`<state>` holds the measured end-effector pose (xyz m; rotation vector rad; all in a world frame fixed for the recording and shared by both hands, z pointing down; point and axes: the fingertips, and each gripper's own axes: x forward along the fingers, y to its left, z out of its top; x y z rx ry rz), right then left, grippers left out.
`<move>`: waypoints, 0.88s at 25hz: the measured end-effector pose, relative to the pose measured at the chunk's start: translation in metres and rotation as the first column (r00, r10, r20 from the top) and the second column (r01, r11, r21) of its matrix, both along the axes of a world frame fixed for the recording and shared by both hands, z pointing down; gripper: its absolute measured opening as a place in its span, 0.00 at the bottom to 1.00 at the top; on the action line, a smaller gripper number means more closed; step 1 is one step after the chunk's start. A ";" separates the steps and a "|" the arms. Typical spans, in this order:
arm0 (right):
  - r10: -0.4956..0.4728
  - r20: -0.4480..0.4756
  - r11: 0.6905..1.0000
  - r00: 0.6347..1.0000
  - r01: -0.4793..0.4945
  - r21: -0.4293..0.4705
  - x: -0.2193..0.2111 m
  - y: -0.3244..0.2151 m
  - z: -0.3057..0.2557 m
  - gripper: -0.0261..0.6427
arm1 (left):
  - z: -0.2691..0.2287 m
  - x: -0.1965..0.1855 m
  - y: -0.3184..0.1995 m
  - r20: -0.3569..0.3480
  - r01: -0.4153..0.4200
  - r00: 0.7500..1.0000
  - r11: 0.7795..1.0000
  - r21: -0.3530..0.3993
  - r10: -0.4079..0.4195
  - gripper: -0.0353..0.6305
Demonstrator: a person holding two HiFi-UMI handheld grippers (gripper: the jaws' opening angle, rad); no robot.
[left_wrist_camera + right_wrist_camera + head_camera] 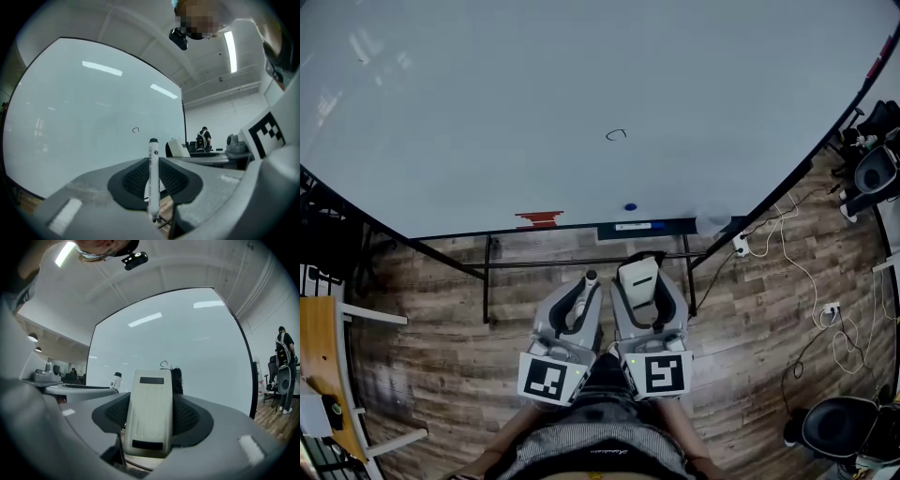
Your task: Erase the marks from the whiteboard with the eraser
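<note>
The large white whiteboard (534, 84) fills the upper part of the head view, and the only mark plainly visible on it is a small black squiggle (616, 135) just right of centre. Both claws sit low at the bottom centre of that frame, well short of the board. The right claw (151, 419) is pinching a cream rectangular plastic eraser (149, 408) upright between its jaws. In the right gripper view the squiggle shows just above the eraser's top edge. The left claw (153, 183) is clamped on a slim white marker pen with a black cap (153, 166), also upright. Wiping appears not yet begun, so this looks like the approach. The next move calls for carrying the right claw up and forward to the squiggle, setting the eraser's wiping face flat on the board, then rubbing across the mark.
</note>
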<state>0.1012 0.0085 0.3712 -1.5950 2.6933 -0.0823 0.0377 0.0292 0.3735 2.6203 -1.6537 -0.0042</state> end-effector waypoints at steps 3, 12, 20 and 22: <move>0.012 0.001 1.000 1.000 -0.012 0.007 -0.004 -0.017 -0.002 0.42 | -0.002 -0.004 -0.017 -0.007 -0.018 1.000 1.000 0.012 0.018 0.16; 0.060 -0.018 0.997 0.998 -0.059 0.056 -0.024 -0.082 -0.021 0.42 | -0.015 -0.020 -0.088 -0.015 -0.084 0.996 0.995 0.053 0.085 0.16; 0.124 -0.015 0.991 0.992 -0.124 0.048 -0.027 -0.131 -0.019 0.42 | -0.014 -0.031 -0.135 -0.048 -0.121 0.991 0.992 0.024 0.122 0.16; 0.134 -0.008 0.989 0.991 -0.133 0.061 -0.027 -0.139 -0.021 0.41 | -0.012 -0.032 -0.142 -0.049 -0.131 0.990 0.991 0.023 0.132 0.16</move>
